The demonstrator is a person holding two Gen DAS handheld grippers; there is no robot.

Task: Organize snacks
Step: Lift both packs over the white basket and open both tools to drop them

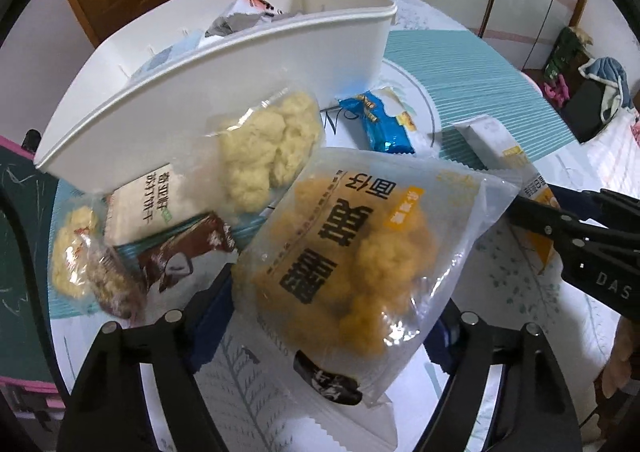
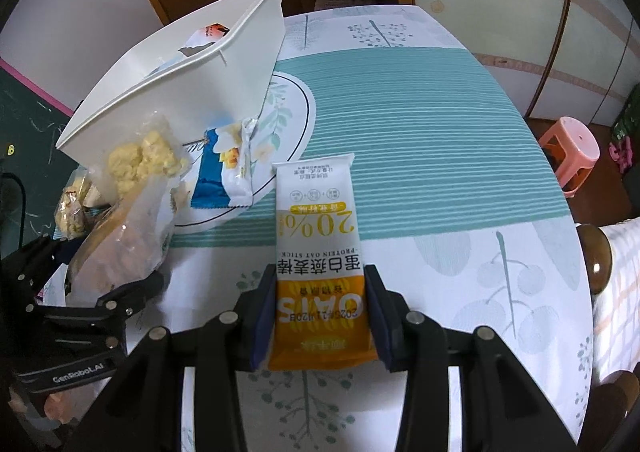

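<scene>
Beside the white bin [image 1: 224,63], left wrist view: left gripper [image 1: 320,320] straddles a big clear bag of orange puffs [image 1: 352,252]. Its pads [image 1: 212,316] sit at the bag's two sides, but whether they already press on it I cannot tell. The bag lies tilted, its top corner toward the bin wall. Closer to the bin lie a clear bag of pale puffs [image 1: 264,147], a blue wrapper [image 1: 380,123], a white cracker pack [image 1: 152,203] and a brown packet [image 1: 188,252]. The bin already holds a few packets.

Right wrist view: right gripper [image 2: 320,316] is clamped on an oat bar [image 2: 320,252], both pads [image 2: 264,316] pressing its orange lower half; its white end points away, to the right of the bin and clear of the pile.

Judgement: step in hand is securing the orange bag for transfer to the bin. Grip it near the sealed edge rather than across the puffs, so nothing is crushed. Lift it clear of the pale bag before swinging over the rim, keeping the right gripper out of that path.
</scene>
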